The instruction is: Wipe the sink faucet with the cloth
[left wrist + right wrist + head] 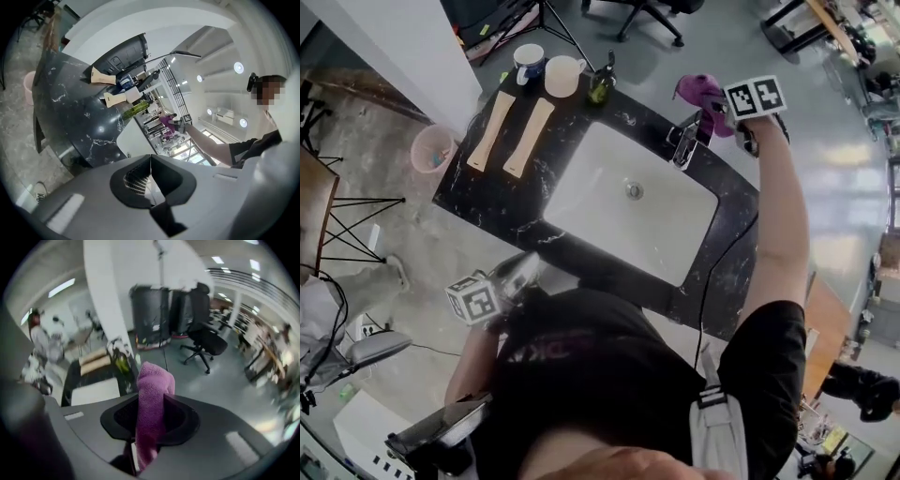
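Observation:
A chrome faucet [684, 145] stands at the far right rim of the white sink [609, 202], set in a black marble counter [487, 202]. My right gripper [713, 110] hangs just above and behind the faucet, shut on a purple cloth [698, 91]. In the right gripper view the cloth [152, 394] stands bunched up between the jaws of that gripper [151, 416]. My left gripper [511, 279] hovers at the counter's near edge, away from the sink. Its jaws [150, 174] are shut with nothing between them.
Two wooden boards [492, 129] [530, 138] lie at the counter's far left. Two mugs [528, 62] [562, 75] and a green bottle [601, 84] stand at the back edge. A pink bin [431, 150] sits on the floor, left. A black cable [717, 258] crosses the counter's right end.

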Demonstrator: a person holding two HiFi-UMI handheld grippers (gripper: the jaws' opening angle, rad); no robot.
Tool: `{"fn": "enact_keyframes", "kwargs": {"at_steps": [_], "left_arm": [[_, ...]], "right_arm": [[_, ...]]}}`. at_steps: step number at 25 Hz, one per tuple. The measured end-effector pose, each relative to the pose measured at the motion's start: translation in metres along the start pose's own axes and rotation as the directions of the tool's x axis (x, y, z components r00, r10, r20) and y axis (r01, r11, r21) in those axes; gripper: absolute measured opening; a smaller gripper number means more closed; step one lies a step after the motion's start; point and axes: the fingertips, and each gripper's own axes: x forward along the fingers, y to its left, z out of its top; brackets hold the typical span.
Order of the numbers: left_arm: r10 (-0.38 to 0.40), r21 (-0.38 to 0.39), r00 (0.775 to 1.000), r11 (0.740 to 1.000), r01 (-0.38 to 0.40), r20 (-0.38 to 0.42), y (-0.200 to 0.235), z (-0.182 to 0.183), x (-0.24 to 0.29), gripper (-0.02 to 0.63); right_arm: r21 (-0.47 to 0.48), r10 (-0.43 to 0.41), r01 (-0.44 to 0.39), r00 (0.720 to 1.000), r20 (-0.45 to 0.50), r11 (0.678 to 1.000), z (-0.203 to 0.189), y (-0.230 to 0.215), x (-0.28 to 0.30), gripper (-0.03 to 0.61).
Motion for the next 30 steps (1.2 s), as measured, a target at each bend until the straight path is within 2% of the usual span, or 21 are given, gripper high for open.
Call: {"fn": "enact_keyframes", "kwargs": {"at_steps": [1, 2, 3, 4, 6, 8, 9, 10, 12, 14, 15, 16, 18, 19, 21, 23, 25, 28, 29, 30], "left_arm": [[0.003, -0.01, 1.0, 1.0, -0.003, 0.013, 0.002, 0.0, -0.003, 0.003], [0.007, -0.02, 1.0, 1.0, -0.006, 0.026, 0.004, 0.001, -0.006, 0.003], [0.013, -0.029, 0.999, 1.0, -0.012, 0.036, 0.006, 0.001, -0.009, 0.003], [0.02, -0.037, 0.999, 0.999, -0.018, 0.045, 0.008, 0.001, -0.013, 0.003], [0.042, -0.052, 0.997, 0.998, -0.038, 0.065, 0.013, 0.001, -0.021, 0.003], [0.068, -0.069, 0.994, 0.996, -0.062, 0.086, 0.019, 0.001, -0.031, 0.003], [0.083, -0.077, 0.992, 0.994, -0.075, 0.096, 0.022, 0.0, -0.035, 0.003], [0.098, -0.086, 0.99, 0.992, -0.089, 0.105, 0.025, -0.001, -0.04, 0.003], [0.128, -0.104, 0.984, 0.988, -0.116, 0.121, 0.033, -0.003, -0.048, 0.003], [0.151, -0.12, 0.979, 0.984, -0.135, 0.135, 0.04, -0.004, -0.054, 0.003], [0.157, -0.124, 0.977, 0.982, -0.14, 0.141, 0.042, -0.004, -0.056, 0.003], [0.16, -0.126, 0.977, 0.982, -0.142, 0.144, 0.043, -0.004, -0.058, 0.003], [0.153, -0.125, 0.978, 0.983, -0.136, 0.142, 0.042, -0.002, -0.057, 0.003], [0.146, -0.121, 0.98, 0.984, -0.13, 0.137, 0.04, -0.001, -0.055, 0.003], [0.132, -0.106, 0.984, 0.987, -0.119, 0.123, 0.038, 0.002, -0.049, 0.003], [0.117, -0.092, 0.988, 0.99, -0.108, 0.104, 0.034, 0.003, -0.04, 0.003], [0.099, -0.077, 0.992, 0.993, -0.093, 0.076, 0.029, 0.003, -0.03, 0.003], [0.086, -0.052, 0.996, 0.995, -0.084, 0.036, 0.023, 0.003, -0.017, 0.003], [0.088, -0.049, 0.996, 0.995, -0.086, 0.026, 0.022, 0.002, -0.014, 0.003], [0.092, -0.048, 0.996, 0.995, -0.091, 0.019, 0.022, 0.002, -0.012, 0.003]], "right_arm": [[-0.174, -0.06, 0.034, 0.988, -0.145, 0.984, -0.004, 0.006, 0.014, 0.112], [-0.315, -0.122, 0.033, 0.955, -0.269, 0.949, -0.009, 0.013, 0.027, 0.112], [-0.416, -0.171, 0.0, 0.911, -0.376, 0.91, -0.014, 0.019, 0.039, 0.112], [-0.479, -0.207, -0.055, 0.854, -0.477, 0.876, -0.022, 0.025, 0.052, 0.112], [-0.536, -0.274, -0.18, 0.703, -0.656, 0.825, -0.043, 0.033, 0.075, 0.112], [-0.55, -0.343, -0.276, 0.544, -0.765, 0.789, -0.067, 0.036, 0.096, 0.112], [-0.539, -0.358, -0.31, 0.484, -0.798, 0.783, -0.079, 0.037, 0.107, 0.11], [-0.52, -0.358, -0.335, 0.44, -0.824, 0.786, -0.09, 0.038, 0.118, 0.11], [-0.487, -0.352, -0.363, 0.379, -0.856, 0.795, -0.107, 0.039, 0.135, 0.11], [-0.47, -0.356, -0.371, 0.336, -0.872, 0.8, -0.113, 0.037, 0.142, 0.11], [-0.464, -0.356, -0.373, 0.324, -0.877, 0.803, -0.113, 0.037, 0.143, 0.11], [-0.459, -0.353, -0.375, 0.32, -0.88, 0.805, -0.113, 0.037, 0.143, 0.11], [-0.448, -0.33, -0.383, 0.335, -0.882, 0.808, -0.113, 0.04, 0.142, 0.11], [-0.433, -0.3, -0.392, 0.355, -0.885, 0.812, -0.112, 0.043, 0.14, 0.11], [-0.365, -0.183, -0.414, 0.416, -0.891, 0.834, -0.102, 0.053, 0.133, 0.109], [-0.27, -0.015, -0.439, 0.502, -0.865, 0.857, -0.076, 0.065, 0.116, 0.109], [-0.182, 0.15, -0.448, 0.609, -0.779, 0.875, -0.042, 0.068, 0.089, 0.109], [-0.056, 0.348, -0.443, 0.769, -0.536, 0.895, 0.002, 0.053, 0.05, 0.11], [-0.013, 0.394, -0.443, 0.81, -0.435, 0.896, 0.01, 0.046, 0.041, 0.11], [0.036, 0.431, -0.446, 0.839, -0.333, 0.894, 0.013, 0.037, 0.036, 0.11]]}}
